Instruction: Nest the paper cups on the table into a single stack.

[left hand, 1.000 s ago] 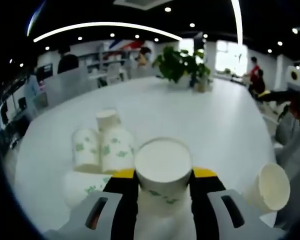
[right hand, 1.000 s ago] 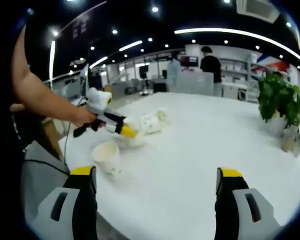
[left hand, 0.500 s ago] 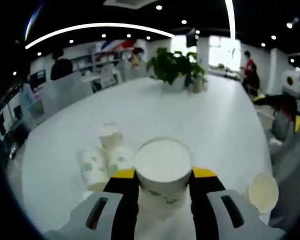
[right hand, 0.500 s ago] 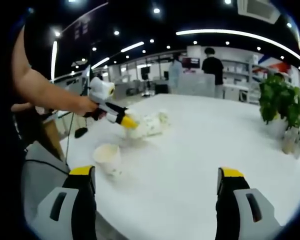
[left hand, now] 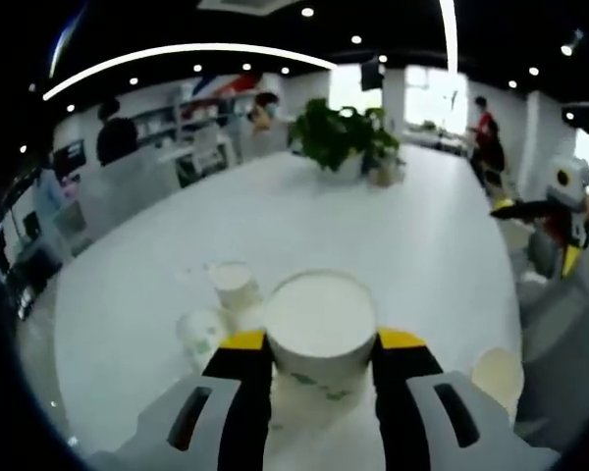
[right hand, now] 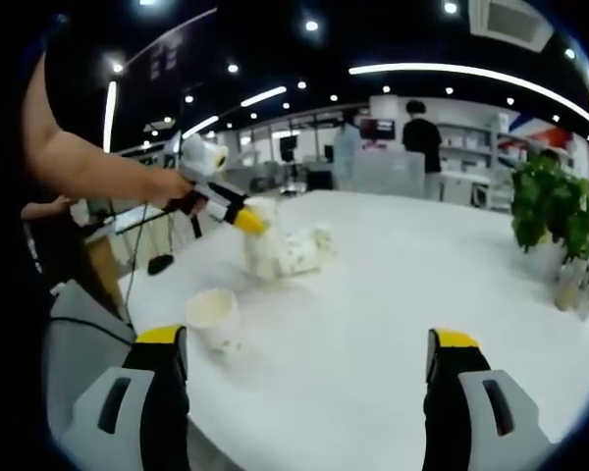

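Gripping white, green-printed paper cup (left hand: 319, 329)

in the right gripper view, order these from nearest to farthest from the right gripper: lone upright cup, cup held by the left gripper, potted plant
1. The lone upright cup, just ahead of the right gripper, toward its left jaw.
2. The cup held by the left gripper, farther back on the left, above the white table.
3. The potted plant, at the far right end of the table.

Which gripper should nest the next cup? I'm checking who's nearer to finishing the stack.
Left, probably. The left gripper is shut on a paper cup above the cup cluster, ready to lower it in. The right gripper hangs open and empty, apart from the lone cup.
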A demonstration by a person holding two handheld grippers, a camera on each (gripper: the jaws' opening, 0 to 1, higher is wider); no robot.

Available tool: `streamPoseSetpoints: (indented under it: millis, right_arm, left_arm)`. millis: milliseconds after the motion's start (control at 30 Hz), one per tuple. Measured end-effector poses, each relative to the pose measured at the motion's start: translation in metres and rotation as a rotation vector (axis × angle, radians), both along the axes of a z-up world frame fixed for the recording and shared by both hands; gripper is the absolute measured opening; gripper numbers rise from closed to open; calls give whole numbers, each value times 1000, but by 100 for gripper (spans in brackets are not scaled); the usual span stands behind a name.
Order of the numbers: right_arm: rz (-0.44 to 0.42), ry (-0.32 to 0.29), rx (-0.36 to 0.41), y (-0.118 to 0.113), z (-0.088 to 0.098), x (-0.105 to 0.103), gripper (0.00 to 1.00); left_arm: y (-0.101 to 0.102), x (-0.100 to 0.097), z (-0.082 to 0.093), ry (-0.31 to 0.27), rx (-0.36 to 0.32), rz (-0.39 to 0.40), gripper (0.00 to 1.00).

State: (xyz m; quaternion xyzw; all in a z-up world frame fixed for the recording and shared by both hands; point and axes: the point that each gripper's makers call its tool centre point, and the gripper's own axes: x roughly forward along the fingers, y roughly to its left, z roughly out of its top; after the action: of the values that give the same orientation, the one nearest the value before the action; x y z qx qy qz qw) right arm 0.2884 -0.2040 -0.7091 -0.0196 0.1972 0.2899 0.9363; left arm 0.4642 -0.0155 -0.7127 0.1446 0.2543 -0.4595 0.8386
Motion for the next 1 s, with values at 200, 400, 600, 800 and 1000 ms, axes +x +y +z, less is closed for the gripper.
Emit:
streamPoseSetpoints:
  millis: [200,400,600,800,1000]
  right_arm:
    - [0,-8,4,0,3,3,100]
    - [0,-15,6,0,5,4,100]
    - [1,-15,9,0,5,5,99]
    - [-2,-15,16,0,6,5,99]
    - [1,-19,17,0,7,7,99]
  left_arm:
    - [-3,5,27,-4,-25,17,38]
    - [-5,11,51,-6,-29,25,38]
    - [-5,16,70,-17,-27,25,38]
    - [-6,15,76,-15,-20,12,38]
    - [-7,14,79,-16,-16,4,38]
